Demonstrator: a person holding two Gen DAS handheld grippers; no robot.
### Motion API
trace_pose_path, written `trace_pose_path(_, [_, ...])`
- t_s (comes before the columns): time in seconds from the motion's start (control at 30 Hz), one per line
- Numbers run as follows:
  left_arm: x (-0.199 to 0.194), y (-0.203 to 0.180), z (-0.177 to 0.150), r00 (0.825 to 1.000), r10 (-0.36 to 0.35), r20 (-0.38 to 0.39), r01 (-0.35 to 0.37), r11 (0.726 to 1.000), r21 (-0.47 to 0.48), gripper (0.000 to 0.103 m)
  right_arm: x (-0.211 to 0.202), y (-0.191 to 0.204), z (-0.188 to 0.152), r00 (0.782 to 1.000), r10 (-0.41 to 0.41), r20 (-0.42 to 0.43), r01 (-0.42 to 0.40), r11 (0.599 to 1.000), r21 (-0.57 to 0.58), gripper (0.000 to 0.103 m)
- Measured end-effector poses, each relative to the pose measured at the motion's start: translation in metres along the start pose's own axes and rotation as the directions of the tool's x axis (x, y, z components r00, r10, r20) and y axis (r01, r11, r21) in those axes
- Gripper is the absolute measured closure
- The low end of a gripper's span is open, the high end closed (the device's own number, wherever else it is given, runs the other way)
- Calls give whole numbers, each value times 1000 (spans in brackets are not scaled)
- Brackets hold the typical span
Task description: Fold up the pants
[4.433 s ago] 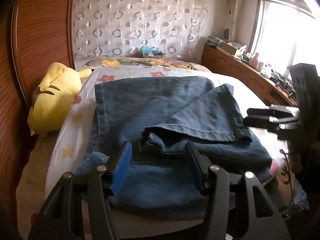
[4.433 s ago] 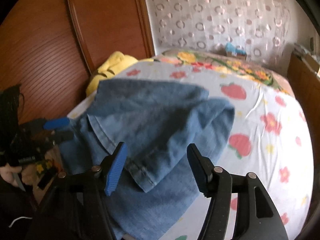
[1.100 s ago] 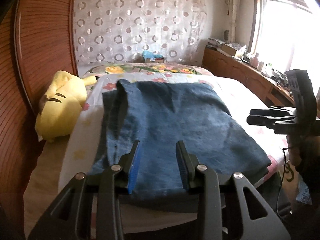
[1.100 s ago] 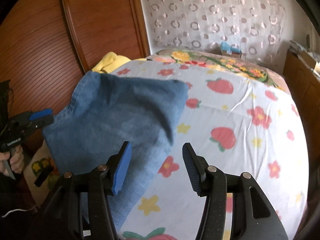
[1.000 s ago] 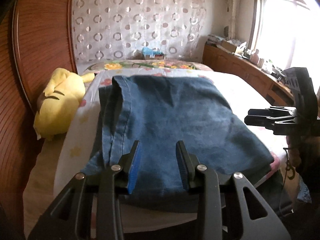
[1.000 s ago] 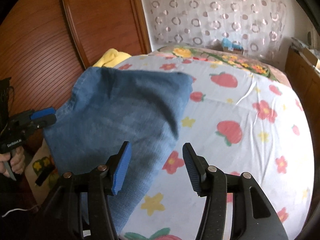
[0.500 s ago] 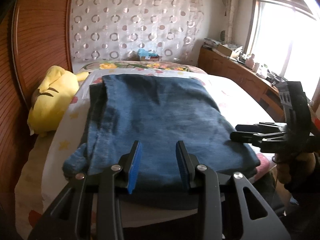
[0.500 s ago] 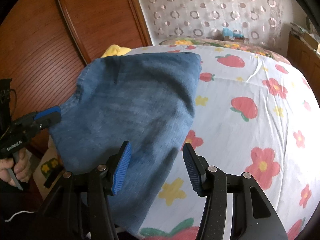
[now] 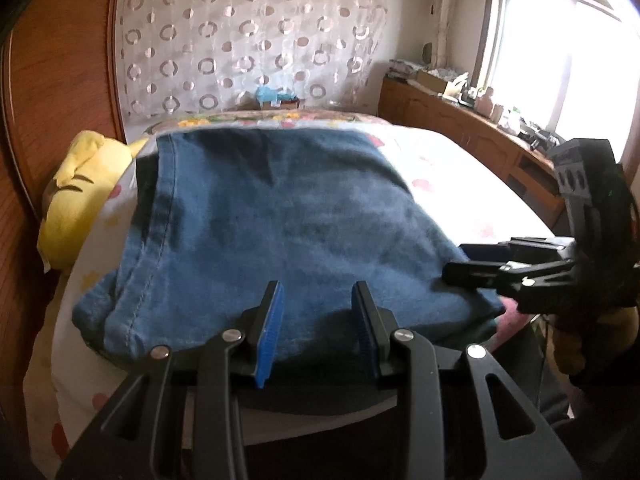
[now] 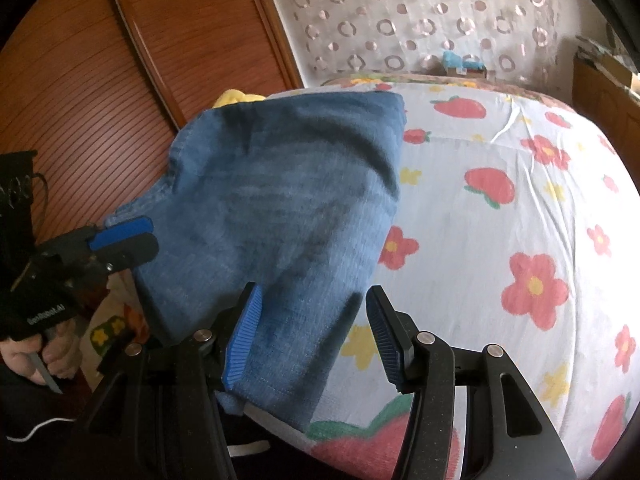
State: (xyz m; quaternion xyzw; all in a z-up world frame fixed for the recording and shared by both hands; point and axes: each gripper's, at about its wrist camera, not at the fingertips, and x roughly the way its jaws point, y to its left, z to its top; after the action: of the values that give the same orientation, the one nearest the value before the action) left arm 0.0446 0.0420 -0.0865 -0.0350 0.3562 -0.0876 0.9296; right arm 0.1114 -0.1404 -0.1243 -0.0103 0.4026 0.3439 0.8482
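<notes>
The blue denim pants lie folded in a flat rectangle on the bed, its near edge hanging over the bed's edge; they also show in the right wrist view. My left gripper is open and empty, just above the pants' near edge. My right gripper is open and empty over the pants' near right corner. In the left wrist view the right gripper reaches in at the pants' right edge. In the right wrist view the left gripper is at the pants' left edge.
The bed has a white sheet with red flowers and strawberries. A yellow plush toy lies left of the pants by the wooden headboard. A wooden counter with clutter runs under the window at right.
Since 4.4 s ago the loose leg flap has been folded flat into a rectangle. Over the last second both grippers moved lower and closer to the pants' near edge.
</notes>
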Motion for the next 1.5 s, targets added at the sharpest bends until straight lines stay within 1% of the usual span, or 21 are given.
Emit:
trace_pose_path(0.2, [15, 5, -15, 999, 3, -50, -4, 1000, -15, 68, 4, 3, -3, 1000, -6, -1, 6, 1000, -1, 48])
trace_pose_path(0.37, [18, 6, -19, 999, 0, -46, 0, 1000, -15, 68, 9, 4, -5, 1000, -5, -12, 5, 1000, 0, 48])
trace_pose_path(0.53, [21, 7, -25, 1000, -3, -30, 2, 1000, -14, 68, 11, 2, -4, 1000, 12, -17, -12, 1000, 12, 52])
trace_pose_path(0.8, [20, 9, -26, 1000, -1, -28, 0, 1000, -9, 68, 14, 1, -2, 999, 50, -16, -49, 998, 27, 66])
trace_pose_path(0.87, [19, 9, -26, 1000, -3, -28, 3, 1000, -12, 68, 14, 2, -2, 998, 66, -14, -65, 998, 25, 75])
trace_pose_path(0.9, [20, 9, -27, 1000, -5, -28, 5, 1000, -13, 68, 15, 2, -1, 997, 71, -12, -70, 997, 25, 77])
trace_pose_path(0.97, [20, 8, -27, 1000, -6, -28, 6, 1000, -12, 68, 12, 6, 1, 997, 75, -1, -75, 997, 11, 84])
trace_pose_path(1.07, [18, 8, -27, 1000, -14, -24, 14, 1000, -20, 68, 3, 11, 8, 996, 91, 24, -91, 996, -8, 87])
trace_pose_path(1.17, [15, 10, -25, 999, -26, -28, 25, 999, -36, 68, -7, 23, 21, 993, 112, 49, -110, 993, -41, 88])
trace_pose_path(1.3, [5, 16, -23, 999, -46, -24, 45, 997, -68, 68, -14, 43, 36, 992, 112, 67, -105, 990, -99, 89])
trace_pose_path(1.43, [-13, 28, -17, 1000, -28, 14, 29, 995, -96, 68, -17, 54, 50, 988, 130, 86, -119, 985, -121, 89])
trace_pose_path(1.5, [-29, 37, -13, 999, 0, 50, 6, 994, -108, 68, -18, 60, 59, 985, 142, 96, -128, 983, -135, 89])
